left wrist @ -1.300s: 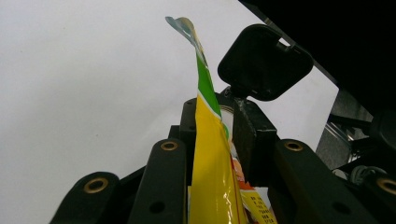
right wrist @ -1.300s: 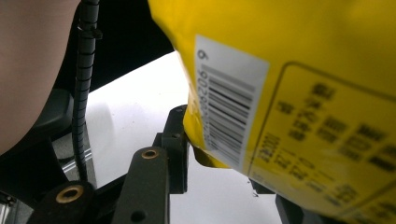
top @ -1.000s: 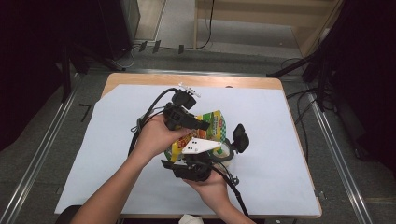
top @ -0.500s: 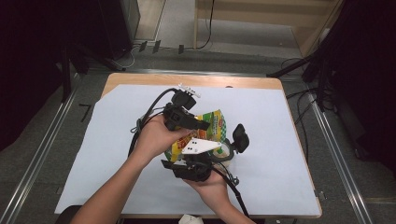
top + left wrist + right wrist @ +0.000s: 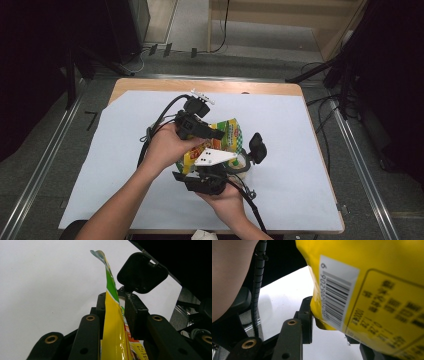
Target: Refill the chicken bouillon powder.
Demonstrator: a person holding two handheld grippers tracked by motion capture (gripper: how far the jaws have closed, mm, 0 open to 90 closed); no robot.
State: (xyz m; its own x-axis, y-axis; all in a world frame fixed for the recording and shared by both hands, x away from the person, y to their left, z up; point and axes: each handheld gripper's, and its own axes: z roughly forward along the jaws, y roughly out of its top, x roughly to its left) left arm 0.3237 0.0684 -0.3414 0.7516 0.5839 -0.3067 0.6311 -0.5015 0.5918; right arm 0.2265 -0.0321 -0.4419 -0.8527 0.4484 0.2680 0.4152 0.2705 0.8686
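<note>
A yellow and green snack bag (image 5: pixel 229 134) is held above the middle of the table between both grippers. My left gripper (image 5: pixel 216 134), in the person's left hand, comes at it from the left. In the left gripper view the bag's thin edge (image 5: pixel 112 315) stands upright between the jaws, which are shut on it. My right gripper (image 5: pixel 210 172) sits under the bag's near end, with its white plate on top. In the right gripper view the barcode side of the bag (image 5: pixel 367 290) hangs over the jaws. Its lower corner lies between them, and the far jaw is mostly hidden.
A white sheet (image 5: pixel 310 150) covers the wooden table (image 5: pixel 210 86). A black rounded flap on a stalk (image 5: pixel 257 146) stands just right of the bag, with a round pale object (image 5: pixel 241 162) below it. Black cables (image 5: pixel 160 122) trail from the grippers. Metal rails run along both table sides.
</note>
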